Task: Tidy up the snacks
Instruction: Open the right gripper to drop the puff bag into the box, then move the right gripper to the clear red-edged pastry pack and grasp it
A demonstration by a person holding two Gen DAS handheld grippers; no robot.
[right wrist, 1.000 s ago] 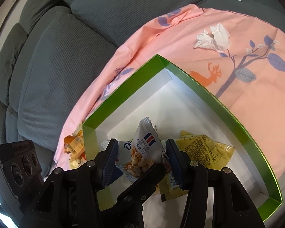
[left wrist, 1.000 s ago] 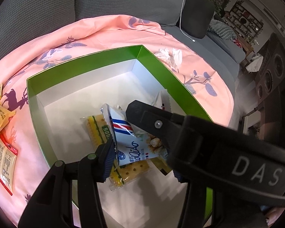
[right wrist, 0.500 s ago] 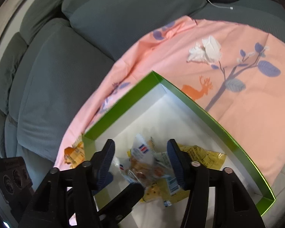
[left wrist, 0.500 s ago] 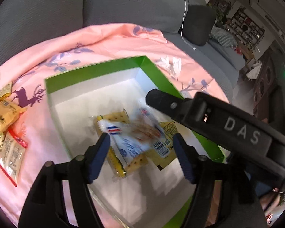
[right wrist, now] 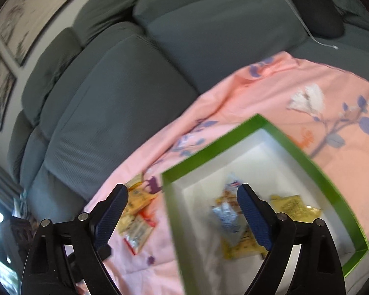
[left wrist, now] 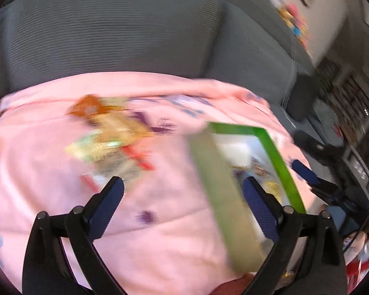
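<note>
Nearest in the left wrist view: left hand-held gripper (left wrist: 183,188), jaws wide and opening further, nothing between the pads but pink sheet (left wrist: 160,233) and the near wall of the green box (left wrist: 216,184). Badly smeared by blur here, so little detail to trust. Nearest in the right wrist view: right hand-held gripper (right wrist: 182,202), likewise wide and opening, nothing pinched — the box's near left corner sits between its fingers, below them.

Beyond the right gripper, at about 3 o'clock from its centre: blue-and-white snack packet (right wrist: 227,212) lying loose on the white floor of the box, on top of yellow cracker packets (right wrist: 243,245). Long axis roughly 12 to 6 o'clock, leaning slightly toward 1, striped end up at 12. Yellow packet (right wrist: 292,207) just beside it at 3 o'clock, long axis nearer 9 to 3.

Outside the box, at 9 o'clock from its left wall: loose pile of snack packets (right wrist: 137,211) still on the sheet — yellow and orange ones, one with a red edge, lying at mixed angles. Same pile (left wrist: 110,145) at 11 o'clock in the left wrist view, too blurred to read an axis.

Farthest: grey sofa cushions (right wrist: 125,86) behind everything.

Risks, as judgement: a fast sweep toward the pile could clip the box wall and drag the box across the soft sheet; thin, overlapping packets may come up two at a time or slide out of a shallow pinch; crackers crushed by a hard squeeze.
</note>
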